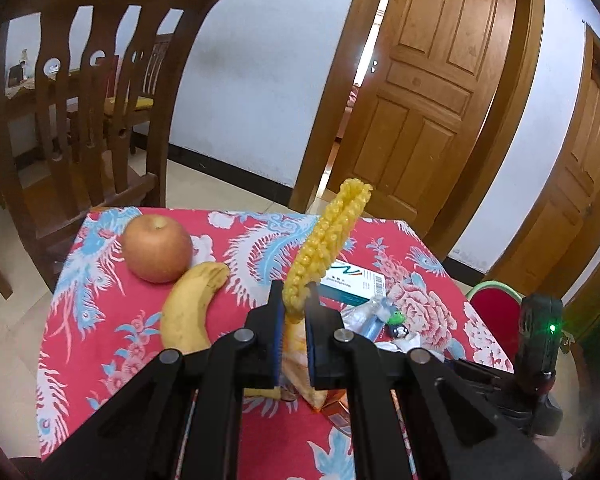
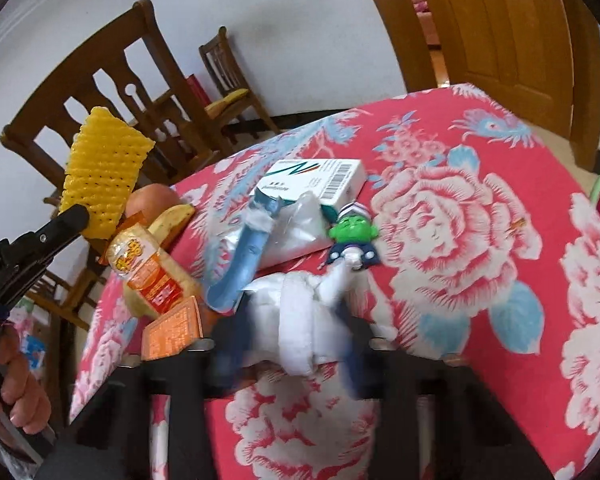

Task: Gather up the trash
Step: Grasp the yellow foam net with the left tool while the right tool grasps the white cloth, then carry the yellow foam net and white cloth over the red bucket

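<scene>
Now my left claw (image 1: 294,312) pinches the yellow foam net (image 1: 324,240) mid-frame. My right claw (image 2: 296,344), bottom centre, grips crumpled white tissue (image 2: 296,320); binning likely comes next.

Tbl (image 1: 112,320): apple (image 1: 157,249), banana (image 1: 188,304), box (image 2: 320,180)

White wall (image 1: 252,60), wooden chair (image 1: 80,92), panelled door (image 1: 428,80), tiled floor (image 1: 204,184)

The desk (image 2: 480,320) lies bare across its right half and near edge. Its middle is crowded: a white box (image 2: 320,178), a green figurine (image 2: 352,232) and wrappers (image 2: 156,276). An apple (image 1: 157,249) and banana (image 1: 190,304) block the left side.
</scene>
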Demonstrator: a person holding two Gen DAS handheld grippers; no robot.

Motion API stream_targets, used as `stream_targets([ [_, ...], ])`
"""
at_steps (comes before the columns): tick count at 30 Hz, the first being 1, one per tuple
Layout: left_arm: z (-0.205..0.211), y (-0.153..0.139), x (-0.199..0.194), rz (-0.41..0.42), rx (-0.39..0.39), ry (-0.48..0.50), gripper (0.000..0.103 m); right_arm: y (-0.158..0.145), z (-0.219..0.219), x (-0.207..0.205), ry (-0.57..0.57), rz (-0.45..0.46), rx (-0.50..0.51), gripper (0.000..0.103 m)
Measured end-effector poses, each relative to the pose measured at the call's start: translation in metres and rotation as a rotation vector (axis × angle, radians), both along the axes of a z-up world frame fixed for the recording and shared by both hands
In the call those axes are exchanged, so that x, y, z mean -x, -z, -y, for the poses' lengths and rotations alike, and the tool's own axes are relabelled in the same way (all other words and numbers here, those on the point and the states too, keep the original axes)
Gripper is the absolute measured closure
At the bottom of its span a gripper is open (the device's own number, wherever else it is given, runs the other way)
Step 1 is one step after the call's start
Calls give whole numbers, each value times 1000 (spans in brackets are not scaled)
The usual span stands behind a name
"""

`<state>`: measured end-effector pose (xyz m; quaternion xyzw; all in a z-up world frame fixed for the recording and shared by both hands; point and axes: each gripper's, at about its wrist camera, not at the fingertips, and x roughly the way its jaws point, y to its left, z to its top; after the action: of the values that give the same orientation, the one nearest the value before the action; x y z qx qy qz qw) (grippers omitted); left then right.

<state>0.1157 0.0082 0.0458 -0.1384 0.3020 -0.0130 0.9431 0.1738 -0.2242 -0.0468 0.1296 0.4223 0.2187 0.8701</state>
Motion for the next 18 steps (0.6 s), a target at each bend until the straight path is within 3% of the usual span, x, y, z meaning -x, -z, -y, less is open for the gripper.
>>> stream_targets([
  [2,-4,-4,1,6,4,-5,95,-7,-1,5,-5,38,20,79],
  [5,-7,-9,4,19,-3,-12,95,-14,0,9,-2,73,30,83],
  [18,15,0,0,-6,-13,43,95,-29,18,17,34,122,27,87],
])
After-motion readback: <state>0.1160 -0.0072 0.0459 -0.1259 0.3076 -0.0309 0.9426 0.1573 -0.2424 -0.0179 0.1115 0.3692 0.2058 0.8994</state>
